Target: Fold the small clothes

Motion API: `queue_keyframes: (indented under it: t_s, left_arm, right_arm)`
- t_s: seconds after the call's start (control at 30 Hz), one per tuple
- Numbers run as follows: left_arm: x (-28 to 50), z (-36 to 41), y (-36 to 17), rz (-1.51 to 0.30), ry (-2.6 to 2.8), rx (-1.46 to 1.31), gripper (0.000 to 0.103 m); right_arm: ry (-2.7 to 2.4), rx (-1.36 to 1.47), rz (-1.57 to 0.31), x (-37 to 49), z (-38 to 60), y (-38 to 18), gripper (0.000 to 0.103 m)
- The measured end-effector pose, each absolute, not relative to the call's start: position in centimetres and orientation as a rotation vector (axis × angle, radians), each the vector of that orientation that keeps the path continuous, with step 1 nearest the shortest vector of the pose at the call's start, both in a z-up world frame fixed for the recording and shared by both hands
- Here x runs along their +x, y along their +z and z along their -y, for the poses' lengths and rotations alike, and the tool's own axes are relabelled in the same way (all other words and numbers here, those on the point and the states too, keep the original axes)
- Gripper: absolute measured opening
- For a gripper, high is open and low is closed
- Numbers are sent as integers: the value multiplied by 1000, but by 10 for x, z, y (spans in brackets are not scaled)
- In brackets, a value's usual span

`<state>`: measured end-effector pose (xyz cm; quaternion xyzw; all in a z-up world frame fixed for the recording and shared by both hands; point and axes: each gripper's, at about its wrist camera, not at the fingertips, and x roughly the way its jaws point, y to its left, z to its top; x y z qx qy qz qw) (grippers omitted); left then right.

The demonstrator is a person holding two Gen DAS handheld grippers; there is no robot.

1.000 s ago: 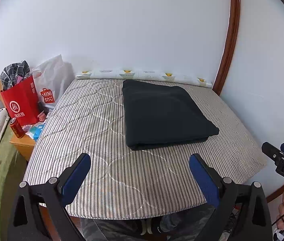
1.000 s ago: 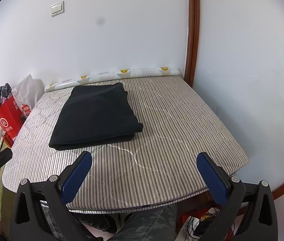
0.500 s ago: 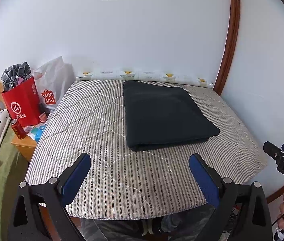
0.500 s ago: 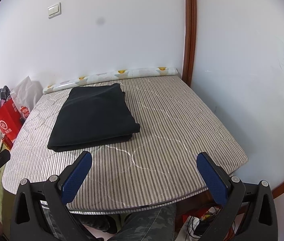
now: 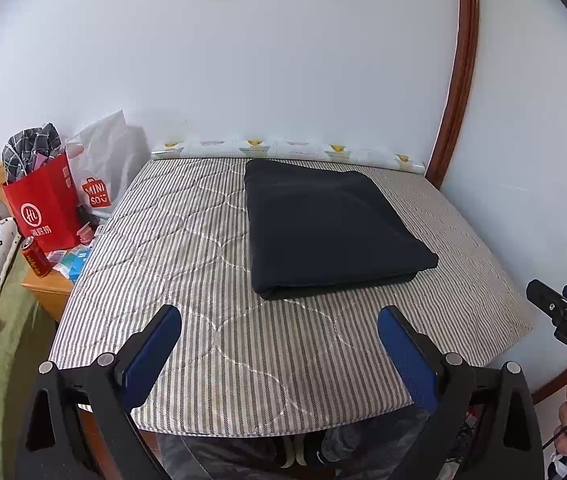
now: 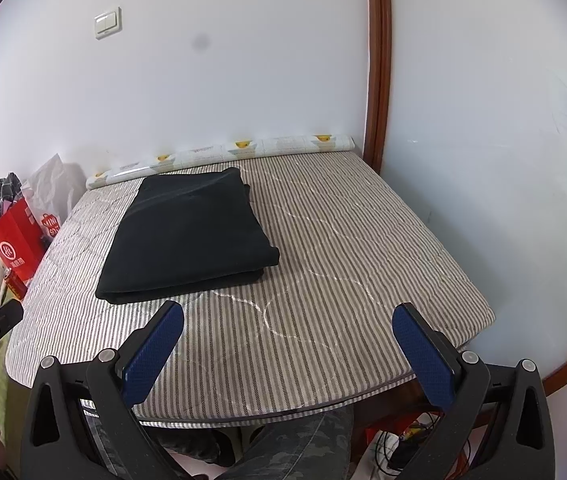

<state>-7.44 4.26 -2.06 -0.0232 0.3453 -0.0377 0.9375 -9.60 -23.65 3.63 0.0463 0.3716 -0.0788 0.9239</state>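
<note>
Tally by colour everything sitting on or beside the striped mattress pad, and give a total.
Black: 1, the folded black cloth garment
Red: 2, the red paper shopping bag and the red drink can
White: 1, the white plastic bag
Total: 4

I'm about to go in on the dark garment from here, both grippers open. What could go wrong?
1. The folded dark garment lies in stacked layers; a pinch at its near edge may catch only the top one and undo the fold.
2. The left gripper and right gripper hang at the near edge of the striped mat, so reaching means leaning in, and they may snag it.
</note>
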Motion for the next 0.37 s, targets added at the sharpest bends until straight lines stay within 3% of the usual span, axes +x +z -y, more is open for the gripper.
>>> queue_keyframes:
  t_s: [0.37]
  left_arm:
    - [-69, -51, -24, -707, -80, -67, 99]
  right_arm:
    - [-132, 72, -759, -87, 231, 37, 102]
